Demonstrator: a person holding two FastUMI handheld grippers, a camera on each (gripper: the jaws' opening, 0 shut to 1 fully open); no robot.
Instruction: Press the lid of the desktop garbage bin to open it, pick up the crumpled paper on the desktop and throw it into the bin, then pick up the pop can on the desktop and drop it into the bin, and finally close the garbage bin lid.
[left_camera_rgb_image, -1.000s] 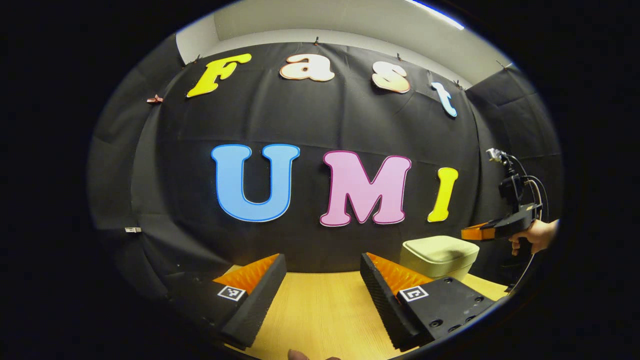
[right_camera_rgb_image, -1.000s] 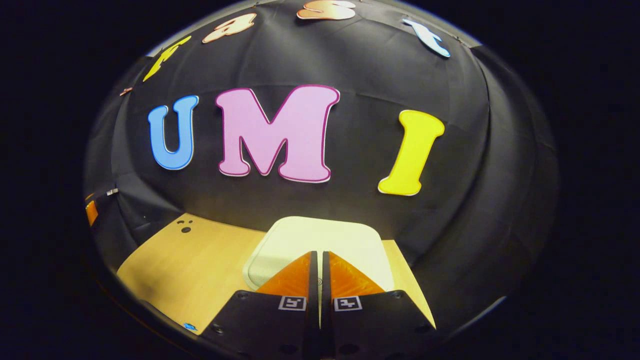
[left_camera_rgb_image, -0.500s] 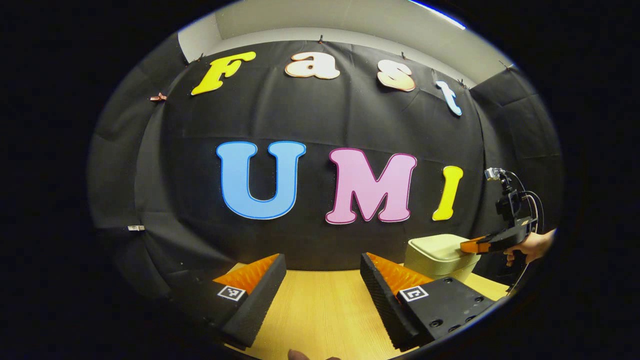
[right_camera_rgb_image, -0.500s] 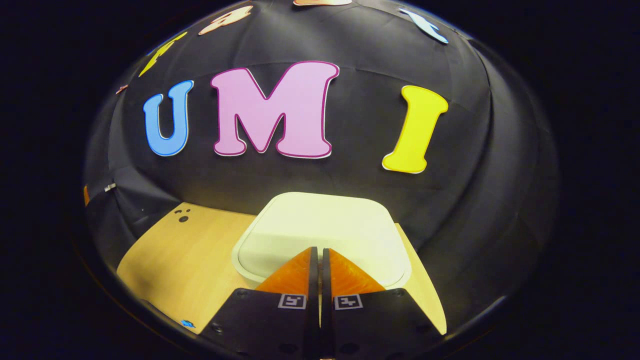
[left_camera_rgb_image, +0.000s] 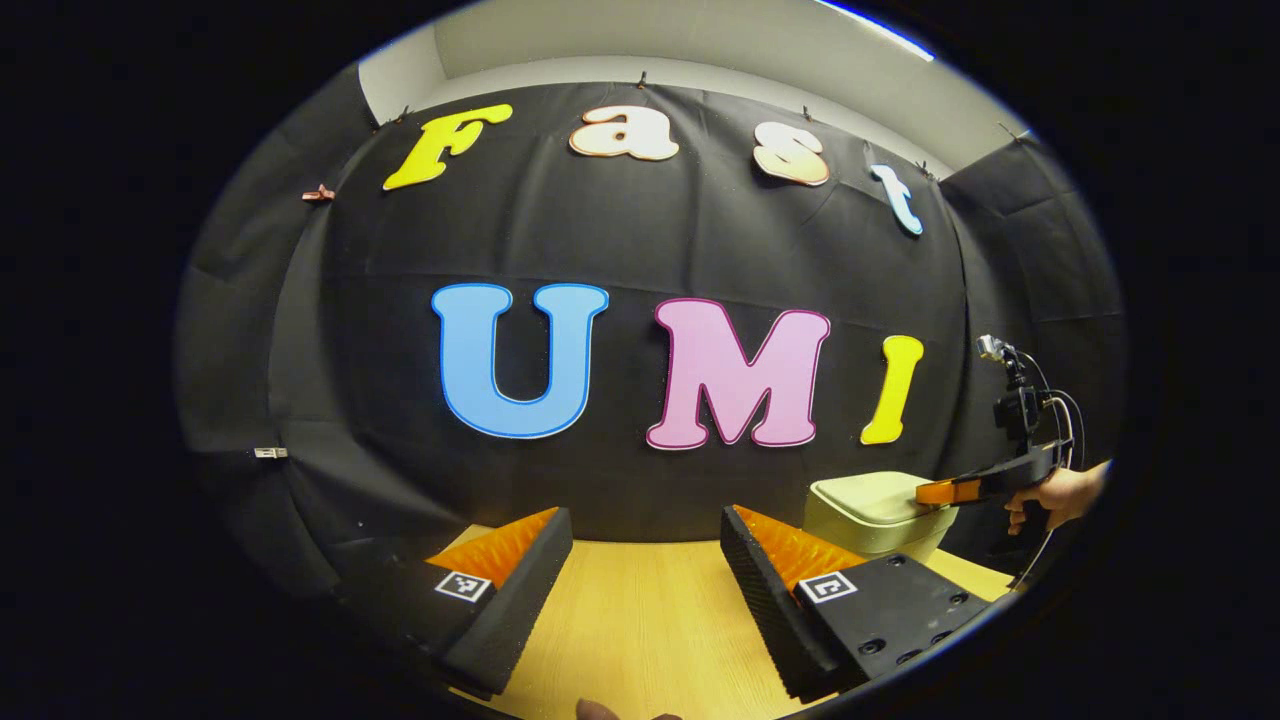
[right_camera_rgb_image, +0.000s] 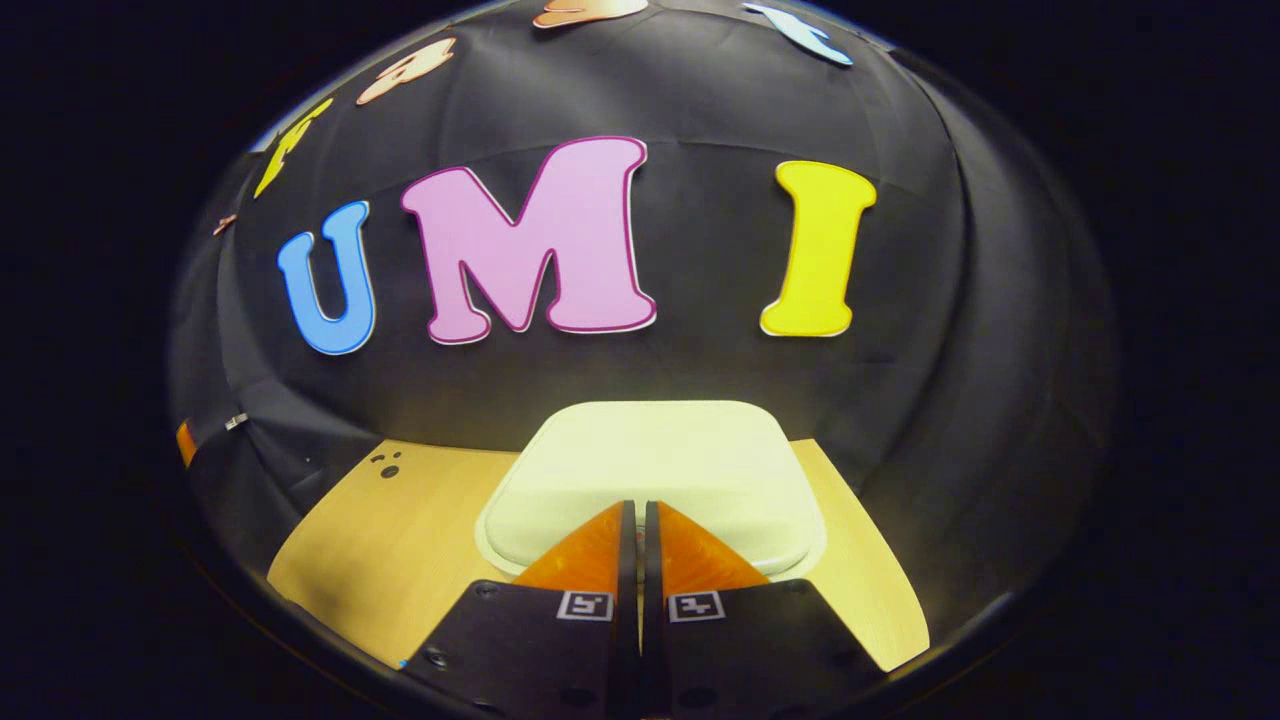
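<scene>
A pale cream garbage bin (left_camera_rgb_image: 872, 512) stands at the table's far right in the left gripper view, its lid (right_camera_rgb_image: 655, 470) down. My right gripper (right_camera_rgb_image: 636, 506) is shut with nothing in it, its tips resting on the front of the lid. From the left gripper view, that same right gripper (left_camera_rgb_image: 925, 492) reaches in from the right over the lid, held by a hand (left_camera_rgb_image: 1062, 497). My left gripper (left_camera_rgb_image: 645, 525) hangs open above the wooden table, left of the bin, with nothing between its fingers.
The light wooden table (left_camera_rgb_image: 640, 620) runs up to the black cloth wall just behind the bin. A few small dark holes (right_camera_rgb_image: 385, 465) mark the tabletop at the left in the right gripper view.
The right gripper came down from above onto the bin lid and now lies flatter on it. The left gripper has barely moved.
</scene>
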